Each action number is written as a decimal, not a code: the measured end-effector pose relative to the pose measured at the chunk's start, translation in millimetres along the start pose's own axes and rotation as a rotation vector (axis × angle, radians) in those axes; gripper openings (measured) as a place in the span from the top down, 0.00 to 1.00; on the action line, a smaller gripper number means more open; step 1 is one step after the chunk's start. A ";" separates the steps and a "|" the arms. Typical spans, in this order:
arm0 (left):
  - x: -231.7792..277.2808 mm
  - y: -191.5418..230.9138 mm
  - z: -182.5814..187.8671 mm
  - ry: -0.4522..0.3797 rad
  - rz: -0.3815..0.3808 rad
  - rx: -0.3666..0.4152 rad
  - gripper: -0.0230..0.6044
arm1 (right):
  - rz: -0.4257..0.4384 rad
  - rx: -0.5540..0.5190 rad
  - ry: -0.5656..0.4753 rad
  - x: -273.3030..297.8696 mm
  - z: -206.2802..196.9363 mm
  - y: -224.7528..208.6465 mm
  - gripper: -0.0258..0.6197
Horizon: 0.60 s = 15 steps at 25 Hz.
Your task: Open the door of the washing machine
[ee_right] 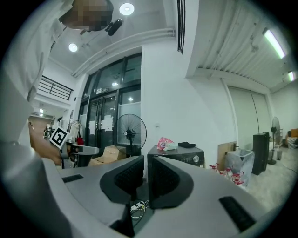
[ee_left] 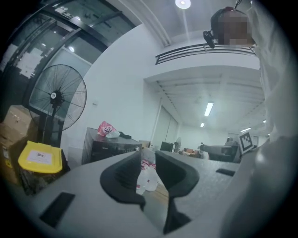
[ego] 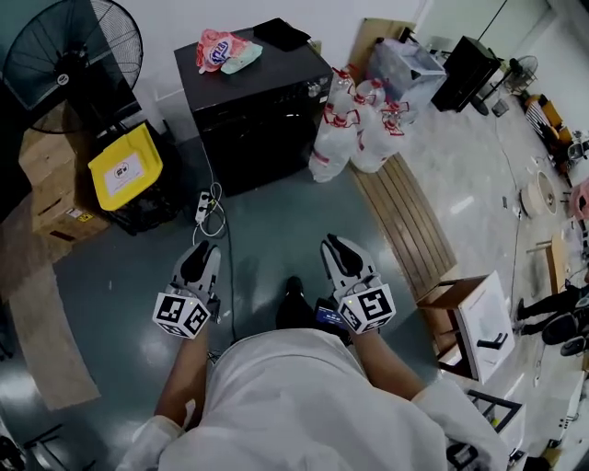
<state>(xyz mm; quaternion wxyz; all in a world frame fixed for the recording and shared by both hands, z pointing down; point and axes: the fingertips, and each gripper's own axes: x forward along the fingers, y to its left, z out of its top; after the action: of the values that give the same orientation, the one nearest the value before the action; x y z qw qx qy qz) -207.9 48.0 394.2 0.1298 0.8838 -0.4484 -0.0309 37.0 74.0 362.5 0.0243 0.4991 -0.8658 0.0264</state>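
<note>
- Head view: I look steeply down from above — washing machine (ego: 253, 110) well ahead.
- Gripper views: low, level, forward-facing — both share that washing machine, fan (ee_right: 130, 132).

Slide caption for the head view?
Person in white holds left gripper and right gripper over grey floor, short of the black boxy washing machine ahead.

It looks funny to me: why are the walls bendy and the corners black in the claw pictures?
Left gripper view: the wide-angle lens bends the white wall and blacks out the corners; the near left claw looks soft. Right gripper view: same bending, with a glaring ceiling lamp. Head view: the grey floor shows pale reflections.
</note>
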 end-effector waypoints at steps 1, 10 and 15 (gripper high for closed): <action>14.9 1.8 4.5 -0.001 0.005 0.005 0.81 | 0.007 -0.007 -0.003 10.7 4.6 -14.5 0.84; 127.3 41.1 32.3 0.007 0.091 0.032 0.80 | 0.088 0.012 -0.021 105.2 24.0 -118.9 0.84; 171.2 57.5 33.0 0.023 0.126 0.060 0.80 | 0.131 0.028 0.004 150.2 10.2 -156.6 0.84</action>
<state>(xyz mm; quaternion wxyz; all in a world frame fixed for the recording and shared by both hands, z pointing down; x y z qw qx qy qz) -156.6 -128.2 387.7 0.1102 0.8576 -0.5023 0.0009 97.2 -134.7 365.9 0.0175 0.4417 -0.8960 0.0410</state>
